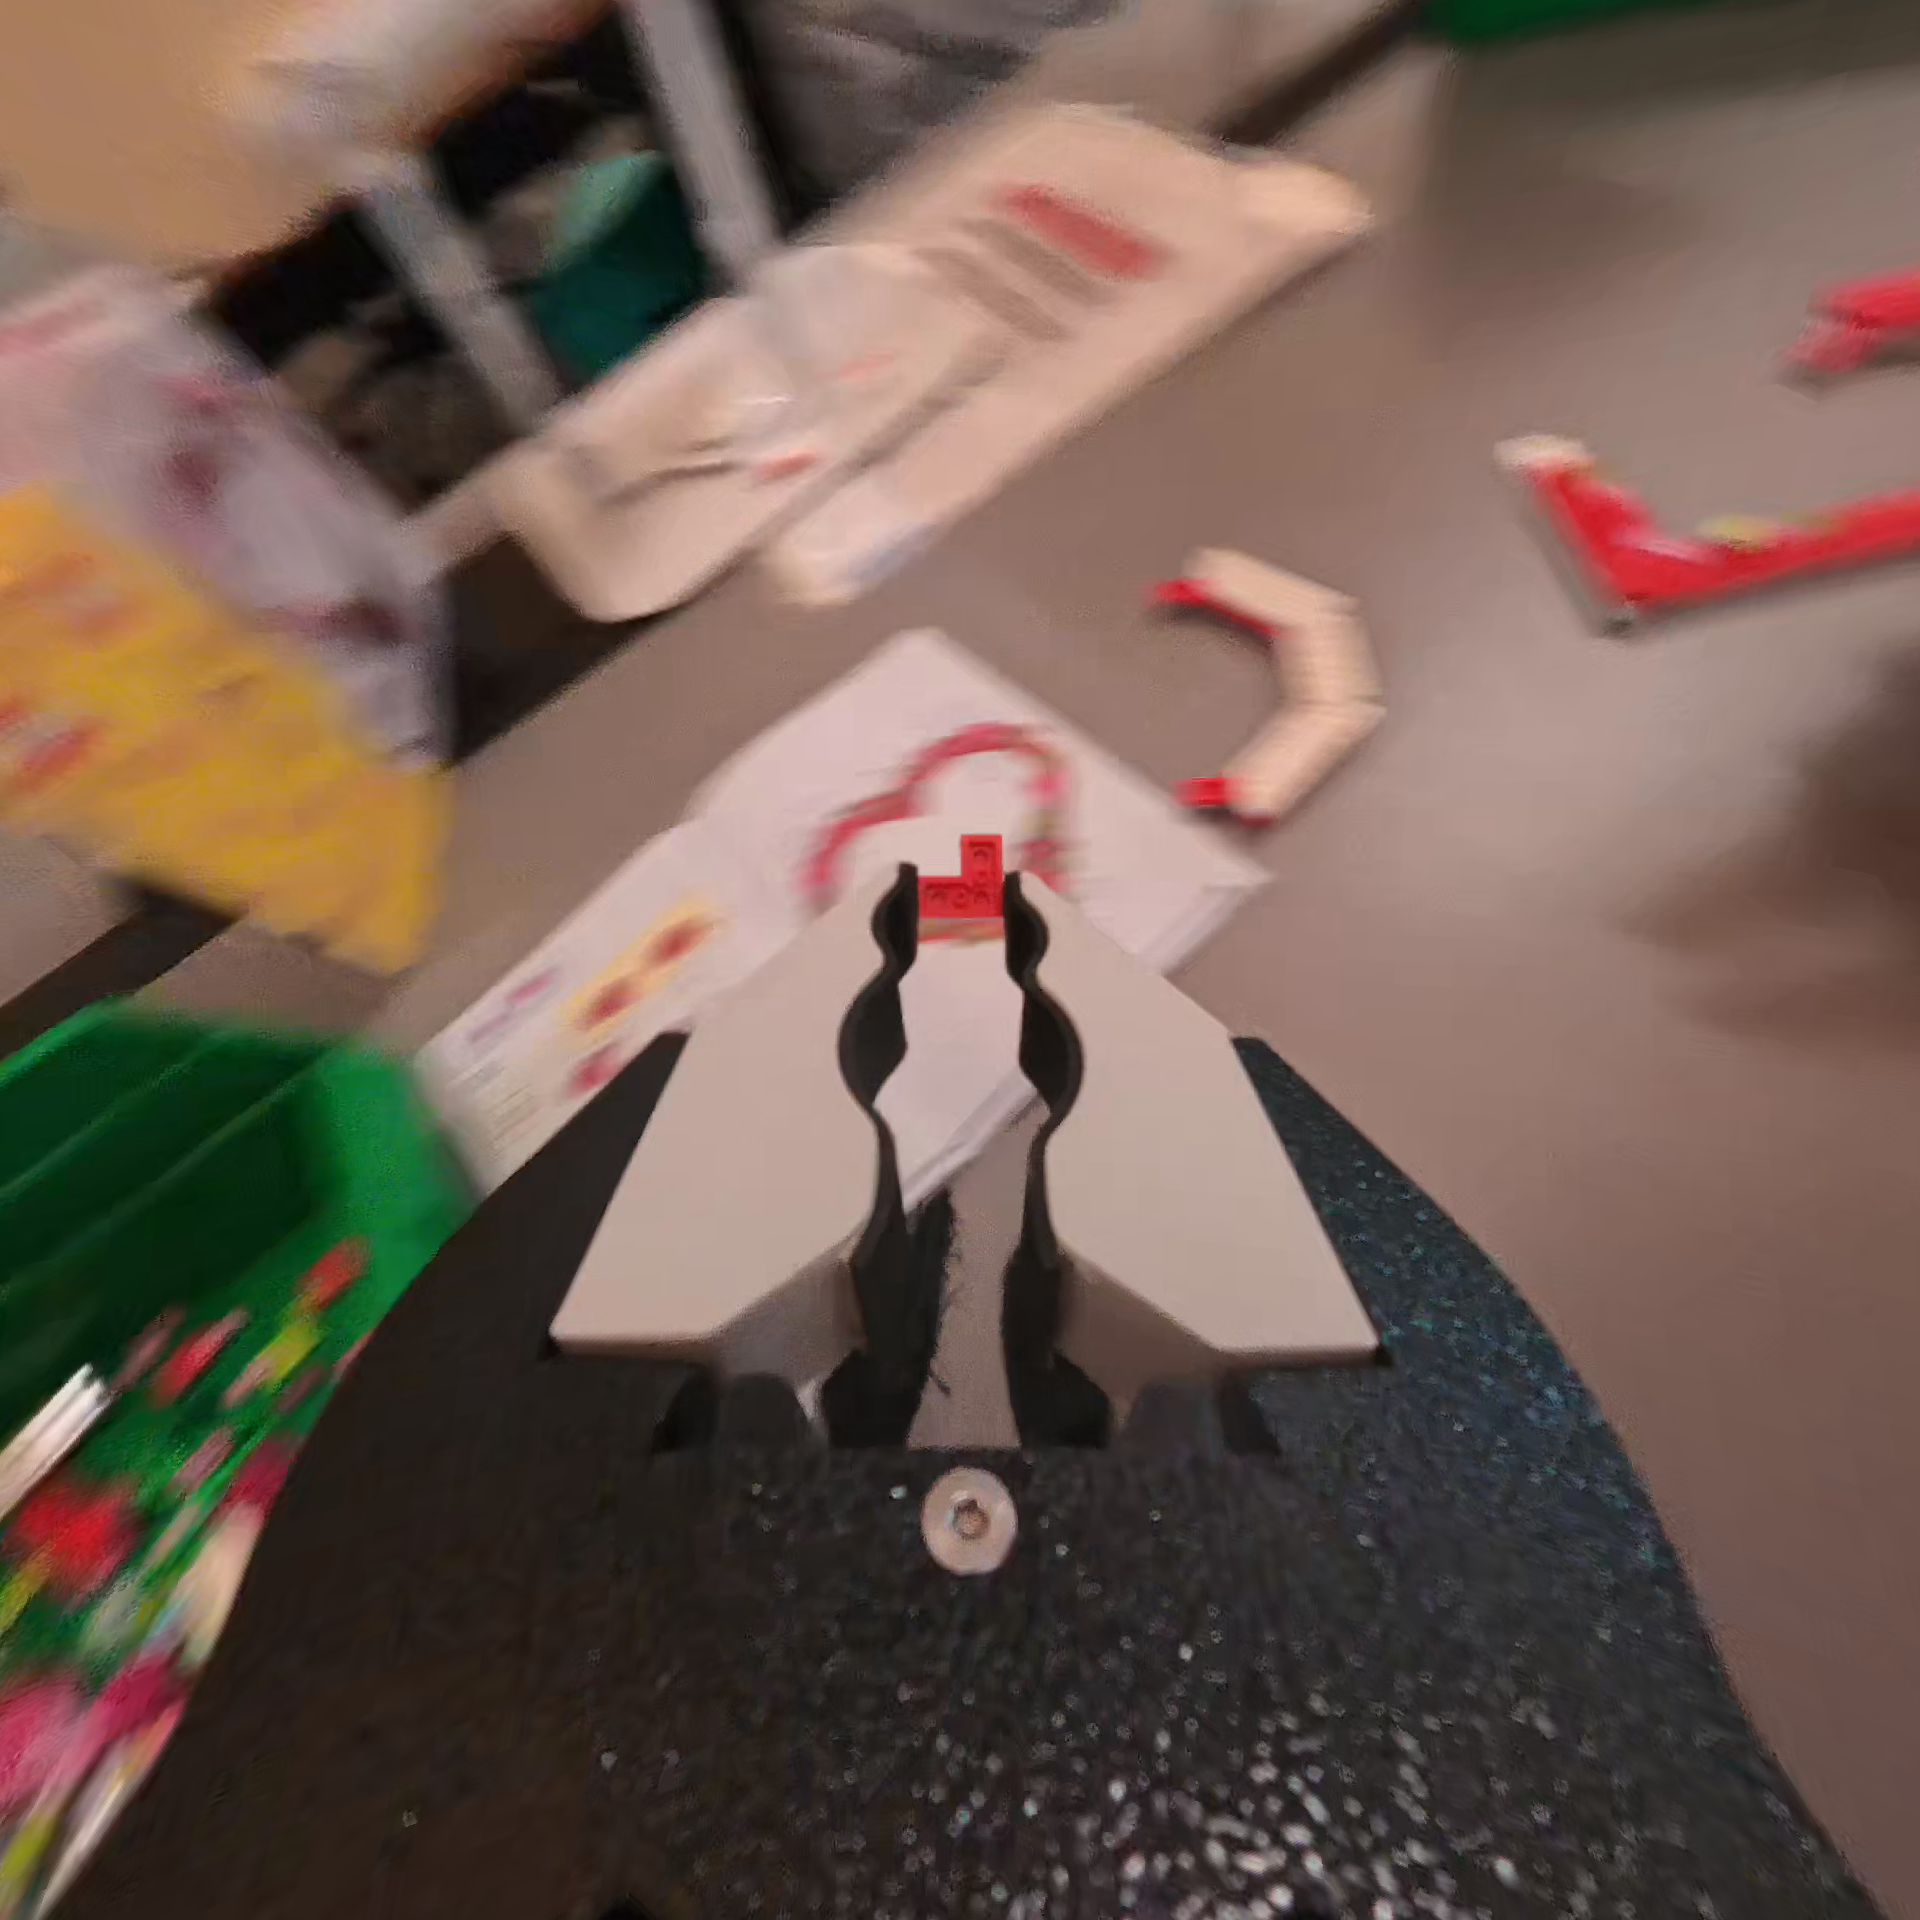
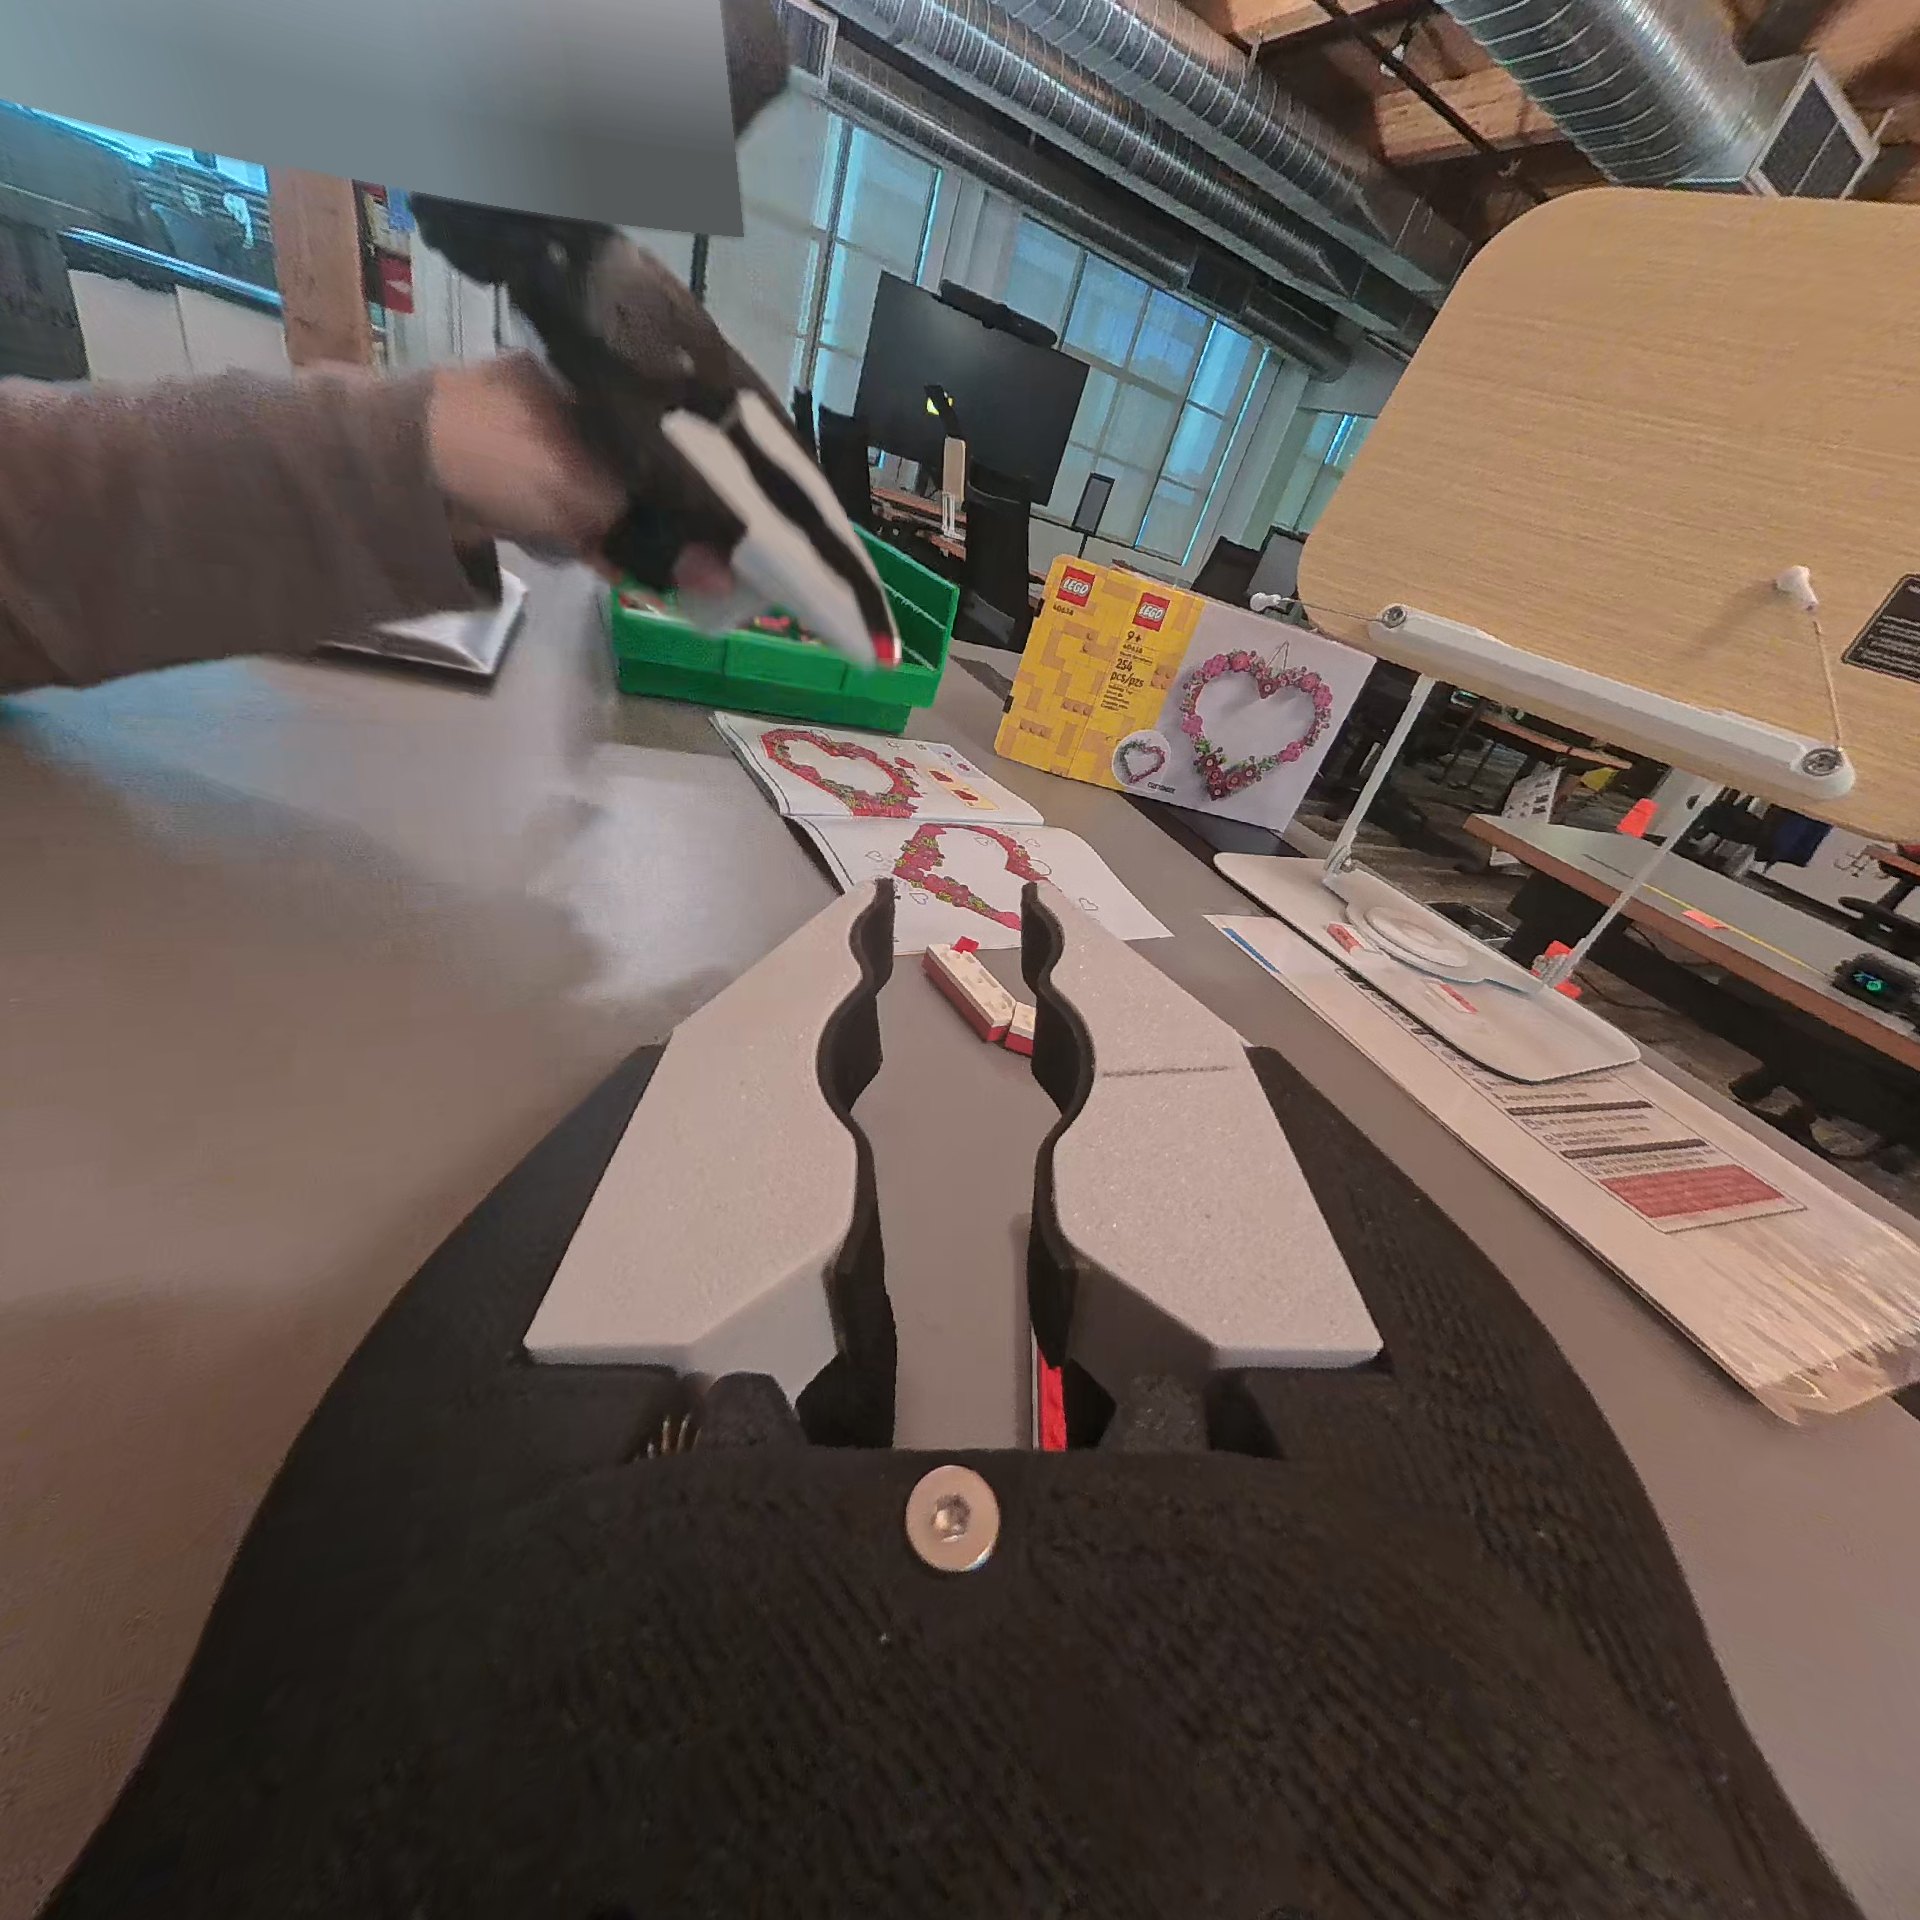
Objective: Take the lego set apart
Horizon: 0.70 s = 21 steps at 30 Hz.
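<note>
The left tongs [image 1: 961, 896] pinch 1 small red L-shaped brick [image 1: 964, 881] at their tips, above the open booklet [image 1: 1122, 831]. The right tongs [image 2: 958, 906] stand narrowly parted and empty, near a white-and-red lego strip [image 2: 966, 987] on the grey worktop [image 2: 312, 987]. Farther right, seemingly 2 more red pieces [image 1: 1714, 540] lie blurred.

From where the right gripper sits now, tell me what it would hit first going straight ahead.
Likely the white-and-red lego strip lying on the grey table, just beyond the open right gripper. The open instruction booklet lies behind it. Depth is uncertain.
</note>
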Each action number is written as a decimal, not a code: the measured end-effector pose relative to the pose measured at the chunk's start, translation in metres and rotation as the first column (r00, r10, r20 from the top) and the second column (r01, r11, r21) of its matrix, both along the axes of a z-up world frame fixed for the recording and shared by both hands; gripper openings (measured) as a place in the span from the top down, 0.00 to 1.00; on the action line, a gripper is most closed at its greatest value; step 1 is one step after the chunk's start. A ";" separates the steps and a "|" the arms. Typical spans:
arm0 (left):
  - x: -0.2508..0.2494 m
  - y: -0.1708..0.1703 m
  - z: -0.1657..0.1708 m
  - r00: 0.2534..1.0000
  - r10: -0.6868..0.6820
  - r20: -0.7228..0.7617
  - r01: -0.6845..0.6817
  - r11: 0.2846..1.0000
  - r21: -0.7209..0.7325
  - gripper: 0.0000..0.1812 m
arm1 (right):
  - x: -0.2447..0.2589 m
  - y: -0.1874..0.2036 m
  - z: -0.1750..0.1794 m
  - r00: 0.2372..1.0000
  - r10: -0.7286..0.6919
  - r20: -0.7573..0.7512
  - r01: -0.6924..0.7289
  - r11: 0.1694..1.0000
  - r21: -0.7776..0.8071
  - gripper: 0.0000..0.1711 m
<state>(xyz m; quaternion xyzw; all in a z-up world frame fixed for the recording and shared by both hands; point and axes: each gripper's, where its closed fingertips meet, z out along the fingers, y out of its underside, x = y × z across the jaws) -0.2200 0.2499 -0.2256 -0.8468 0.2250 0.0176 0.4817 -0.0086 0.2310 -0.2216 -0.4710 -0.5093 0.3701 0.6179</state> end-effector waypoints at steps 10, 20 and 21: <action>-0.277 -0.044 -0.002 0.672 0.713 -0.199 -0.740 0.650 -0.170 0.68 | 0.025 0.023 0.025 0.978 -0.175 -0.113 0.185 0.978 0.094 0.88; -0.116 0.007 0.025 0.946 0.323 -0.017 -0.324 0.946 -0.033 0.53 | 0.090 0.078 0.007 0.943 -0.280 0.183 0.268 0.960 0.084 0.81; -0.080 0.011 0.026 0.976 0.218 0.015 -0.218 0.976 -0.021 0.55 | 0.092 0.075 -0.003 0.946 -0.201 0.253 0.207 0.978 0.004 0.79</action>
